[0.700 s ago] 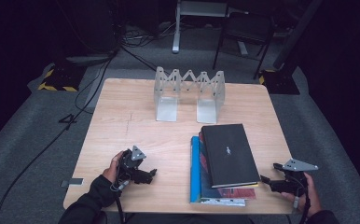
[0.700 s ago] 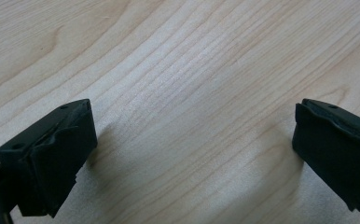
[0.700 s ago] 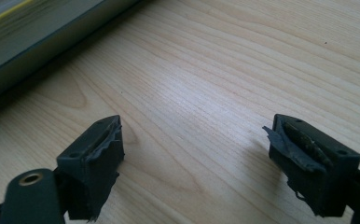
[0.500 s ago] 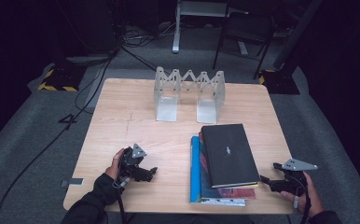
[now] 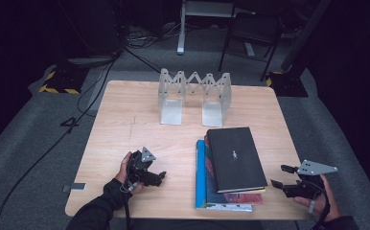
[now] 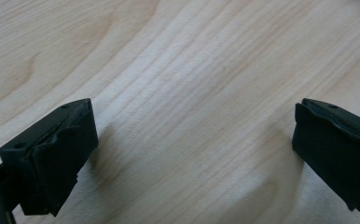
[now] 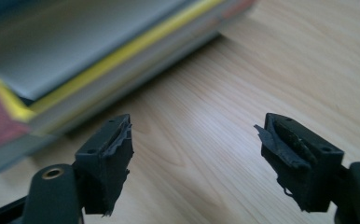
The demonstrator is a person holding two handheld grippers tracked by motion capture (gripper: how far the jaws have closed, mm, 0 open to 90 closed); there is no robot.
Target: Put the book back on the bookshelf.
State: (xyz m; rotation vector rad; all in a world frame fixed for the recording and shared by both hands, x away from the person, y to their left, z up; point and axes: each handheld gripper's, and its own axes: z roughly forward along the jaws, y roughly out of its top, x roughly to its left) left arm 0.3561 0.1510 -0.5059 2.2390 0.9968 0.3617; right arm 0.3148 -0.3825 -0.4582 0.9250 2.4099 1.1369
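Resting near the front edge of a wooden table (image 5: 125, 115), the left tongs (image 5: 160, 178) are standing spread with only bare wood between the jaws. The right tongs (image 5: 280, 177) are also gaping wide and holding nothing, hovering at the table's right front corner and pointing at a stack of books (image 5: 233, 167) lying flat just beside them. A metal book rack (image 5: 195, 96) is standing well behind.

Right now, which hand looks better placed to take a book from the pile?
The right. Its tool sits open beside the pile's near corner, facing it; the left tool, also open, sits farther off over bare table.
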